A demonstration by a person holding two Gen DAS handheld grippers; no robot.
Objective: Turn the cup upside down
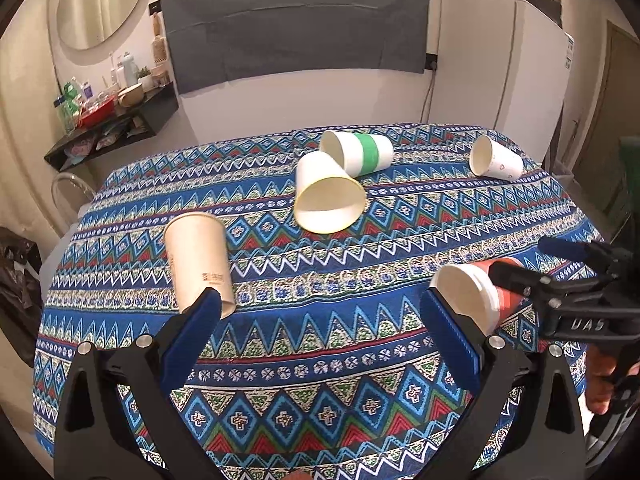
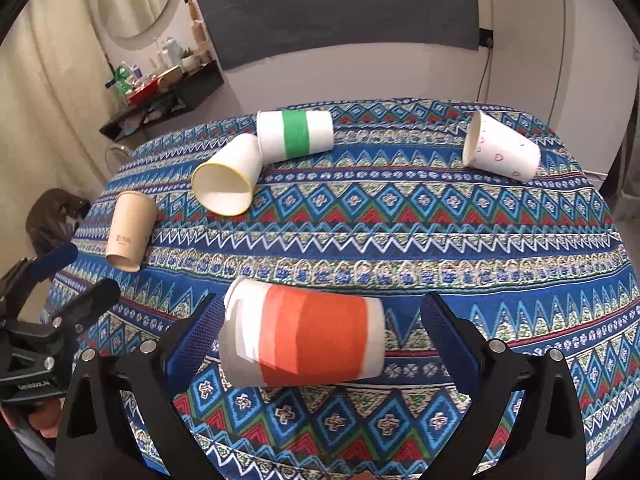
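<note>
Five paper cups lie on their sides on the one patterned tablecloth: one orange-banded cup, one green-banded cup, one plain white cup with a yellow rim, one tan kraft cup, and one white cup with small hearts. Two grippers are in view, the left gripper and the right gripper, each with two blue-padded fingers.

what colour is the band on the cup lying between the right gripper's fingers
Orange-red, around a white cup lying on its side between the open right gripper; clearest in the right wrist view.
</note>
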